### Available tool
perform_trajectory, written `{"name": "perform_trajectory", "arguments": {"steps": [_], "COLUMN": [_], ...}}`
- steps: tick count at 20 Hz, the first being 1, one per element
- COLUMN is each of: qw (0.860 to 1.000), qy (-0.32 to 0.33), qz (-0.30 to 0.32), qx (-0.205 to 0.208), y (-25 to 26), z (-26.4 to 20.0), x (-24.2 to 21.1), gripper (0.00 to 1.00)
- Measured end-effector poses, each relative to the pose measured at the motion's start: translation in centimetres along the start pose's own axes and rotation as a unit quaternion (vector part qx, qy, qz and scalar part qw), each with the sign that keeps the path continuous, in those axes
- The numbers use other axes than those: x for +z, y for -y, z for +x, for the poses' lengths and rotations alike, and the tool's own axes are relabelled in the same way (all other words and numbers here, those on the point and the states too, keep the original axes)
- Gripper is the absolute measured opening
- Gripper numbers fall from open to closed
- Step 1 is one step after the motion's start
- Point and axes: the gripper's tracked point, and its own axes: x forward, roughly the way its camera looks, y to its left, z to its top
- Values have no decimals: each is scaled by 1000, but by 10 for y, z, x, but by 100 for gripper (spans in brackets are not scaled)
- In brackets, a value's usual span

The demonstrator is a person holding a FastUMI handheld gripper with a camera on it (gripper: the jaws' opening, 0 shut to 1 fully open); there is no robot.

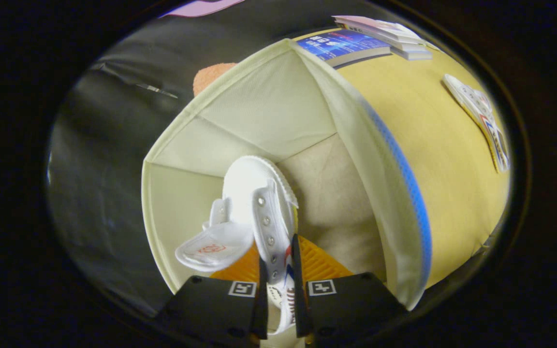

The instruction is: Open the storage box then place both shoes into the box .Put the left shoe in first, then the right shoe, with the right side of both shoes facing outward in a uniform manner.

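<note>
A white canvas shoe hangs toe-down inside the open cream fabric storage box. My gripper is shut on the shoe's side wall by the eyelets, with both fingers pressing on it. The shoe's tongue flops out to the left of the fingers. The toe sits near the box's beige floor, close to its back left corner. The box's right wall with a blue stripe rises beside the fingers. The rest of the box floor beside the shoe is bare.
The box stands on a yellow table. A blue-covered book and a stack of pale booklets lie beyond the box. A flat printed card lies to the right. An orange cloth peeks behind the box's back rim.
</note>
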Motion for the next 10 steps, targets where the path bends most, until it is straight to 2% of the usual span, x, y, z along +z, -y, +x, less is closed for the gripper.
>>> {"name": "perform_trajectory", "arguments": {"steps": [6, 8, 10], "qw": [999, 995, 991], "qy": [-34, -50, -55], "qz": [2, 37, 66], "qx": [41, 83, 104], "y": [-9, -22, -25], "z": [-11, -22, -36], "x": [-7, -7, -3], "gripper": [43, 48, 52]}}
